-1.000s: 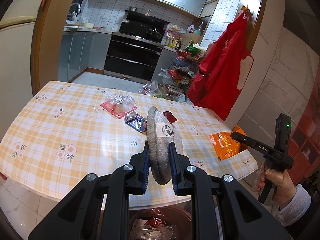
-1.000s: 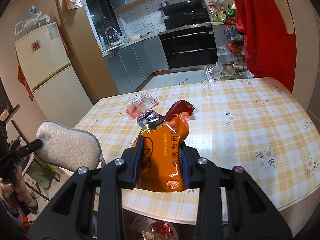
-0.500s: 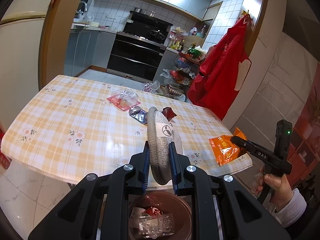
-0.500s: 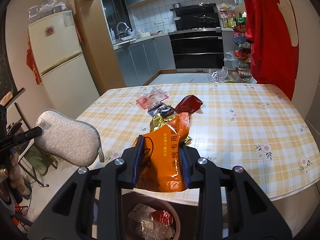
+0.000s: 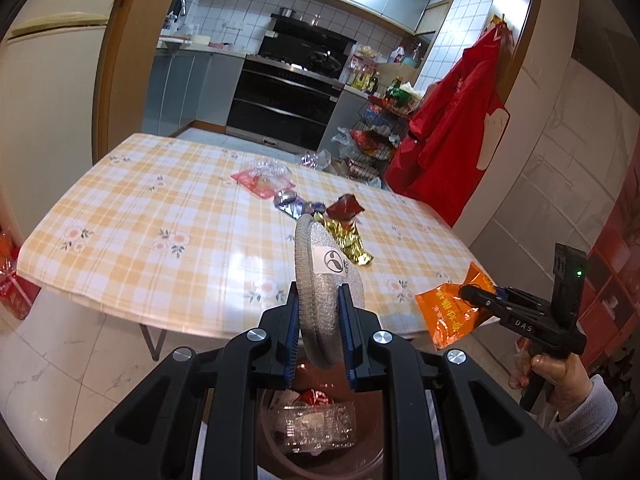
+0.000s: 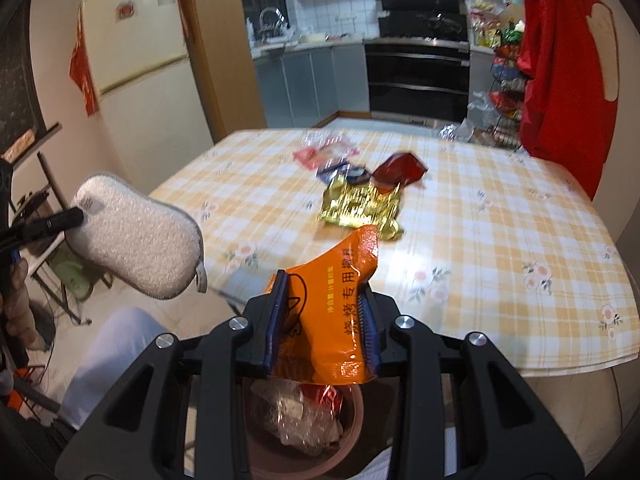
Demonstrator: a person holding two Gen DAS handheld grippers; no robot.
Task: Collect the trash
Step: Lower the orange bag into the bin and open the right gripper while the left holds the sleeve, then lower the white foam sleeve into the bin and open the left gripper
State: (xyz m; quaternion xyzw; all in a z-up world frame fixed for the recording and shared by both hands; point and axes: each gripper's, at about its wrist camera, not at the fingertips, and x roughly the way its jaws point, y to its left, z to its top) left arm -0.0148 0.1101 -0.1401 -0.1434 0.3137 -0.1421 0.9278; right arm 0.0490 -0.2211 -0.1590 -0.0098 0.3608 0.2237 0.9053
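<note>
Left tool is clamped on a grey scrubbing sponge, held edge-up right over the brown bin that sits on the floor at 6 o'clock, just off the near edge of the worktop. Honestly the sponge looks more like a cleaning thing than trash, so if that grip lets go here it lands in the bin by mistake. Moving right, the gold wrapper, the dark red packet, the blue wrapper and the clear pink-edged pack are all on the checked cloth between 12 and 1 o'clock, so plenty is left to collect. Right tool is clamped on the orange snack bag, which hangs above the bin too. The bag is floppy and light, and only its middle is pinched, so I think it could drift or catch the rim and slide to the floor if released off-centre. The bin already looks fairly full of plastic.
</note>
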